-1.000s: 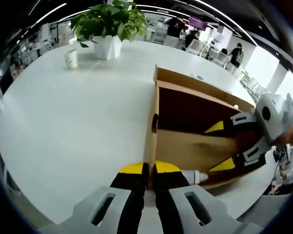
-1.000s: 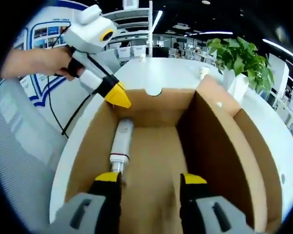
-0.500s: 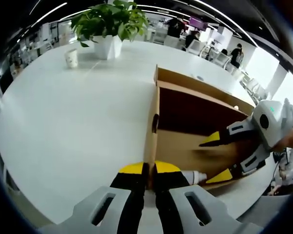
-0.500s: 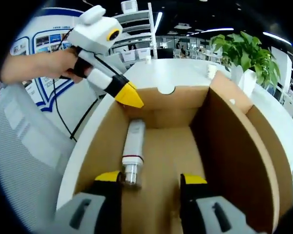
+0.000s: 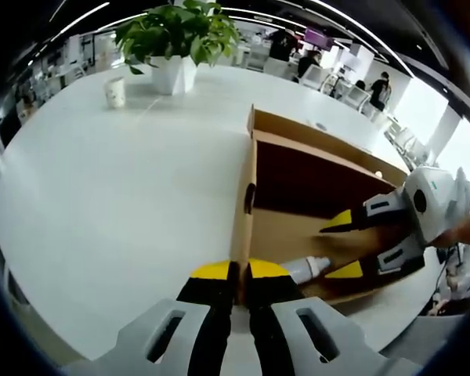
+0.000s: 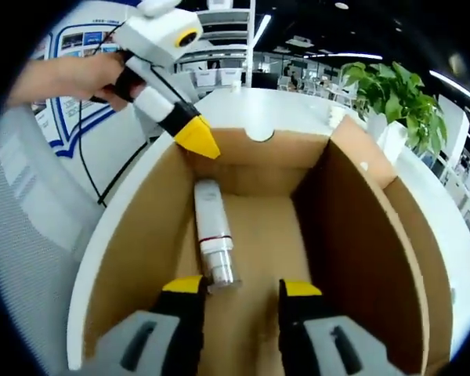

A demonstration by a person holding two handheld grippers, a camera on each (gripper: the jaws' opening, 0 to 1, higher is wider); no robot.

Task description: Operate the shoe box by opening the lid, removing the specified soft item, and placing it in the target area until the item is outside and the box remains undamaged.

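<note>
Lying flat inside the open shoe box (image 6: 352,227), the white tube (image 6: 211,231) is pointed lengthwise, cap first, at the open, empty right gripper (image 6: 236,288), while the box wall is pinched by the left gripper (image 5: 239,272).

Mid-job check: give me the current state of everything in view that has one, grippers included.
shoe box: open, lid folded back upright, no damage visible.
tube: lying flat on the box floor, cap toward the right gripper.
left gripper: shut on the box's end wall.
right gripper: open, inside the box, left fingertip beside the tube's cap.
paper cup: upright on the table.
potted plant: upright on the table.
</note>
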